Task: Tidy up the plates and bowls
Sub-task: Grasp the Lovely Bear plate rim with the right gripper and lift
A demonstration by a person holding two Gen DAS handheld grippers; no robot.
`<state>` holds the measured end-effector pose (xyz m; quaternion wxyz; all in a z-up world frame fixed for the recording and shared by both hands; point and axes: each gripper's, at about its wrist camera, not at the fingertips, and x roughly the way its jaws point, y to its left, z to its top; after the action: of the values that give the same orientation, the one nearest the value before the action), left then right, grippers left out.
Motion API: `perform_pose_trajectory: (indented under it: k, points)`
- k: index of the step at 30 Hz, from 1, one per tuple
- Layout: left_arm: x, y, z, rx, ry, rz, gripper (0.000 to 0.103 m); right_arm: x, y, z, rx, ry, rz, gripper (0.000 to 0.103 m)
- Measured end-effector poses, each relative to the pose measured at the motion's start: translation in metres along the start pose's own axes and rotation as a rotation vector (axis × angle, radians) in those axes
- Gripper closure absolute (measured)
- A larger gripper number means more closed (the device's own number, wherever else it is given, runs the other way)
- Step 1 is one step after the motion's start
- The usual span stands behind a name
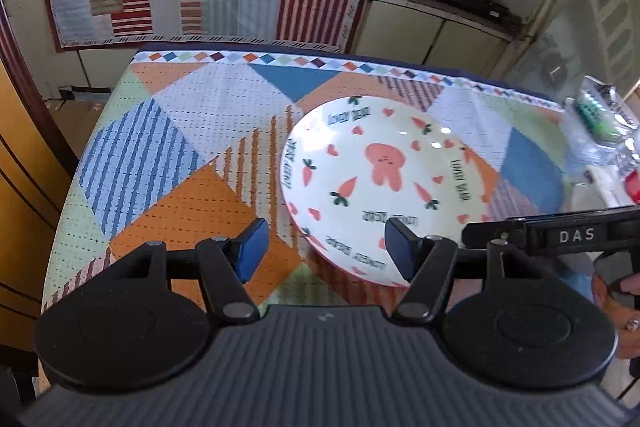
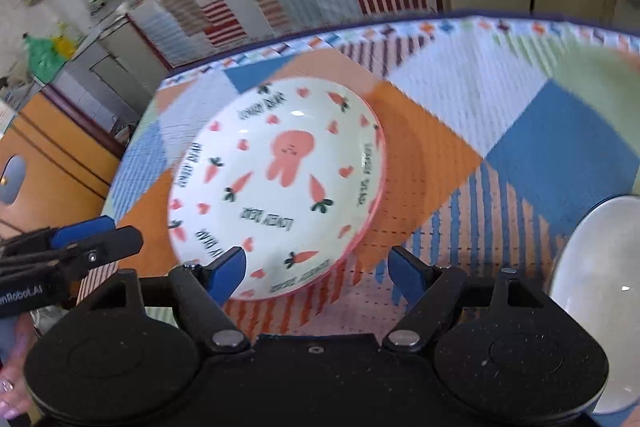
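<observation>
the left gripper (image 1: 324, 247) hangs over the near edge of a table (image 1: 192, 131) spread with a patchwork cloth, its jaws apart and nothing between them. its right finger (image 1: 400, 251) stands above the near rim of a plate (image 1: 384, 183), white with a pink rabbit, carrots and hearts; whether it touches the rim cannot be told from this angle. the plate lies flat on the cloth, right of the table's middle in the left view.

the right gripper (image 2: 316, 275) also has its jaws wide apart, empty. its left finger (image 2: 228, 275) overlaps the plate's (image 2: 280, 179) near edge in the blurred right view. a plain pale bowl (image 2: 600, 291) sits at the right edge of that view, apart from the plate. the left gripper (image 2: 80, 243) shows at the left there, with a hand (image 2: 12, 387) below it.
</observation>
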<state>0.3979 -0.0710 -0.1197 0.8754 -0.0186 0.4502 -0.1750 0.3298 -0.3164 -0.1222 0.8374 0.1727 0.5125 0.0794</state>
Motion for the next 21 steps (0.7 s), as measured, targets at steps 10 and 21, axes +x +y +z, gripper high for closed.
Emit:
perform_pose_trajectory:
  k: [10,21]
  points:
    - [0.048,0.008,-0.002,0.032,0.061,0.089,0.059,0.031,-0.012,-0.001,0.038,-0.054,-0.001,0.053]
    - [0.066,0.013,-0.01,-0.098,0.043,-0.038,0.084,0.036,-0.036,-0.006,0.191,-0.117,0.07,0.087]
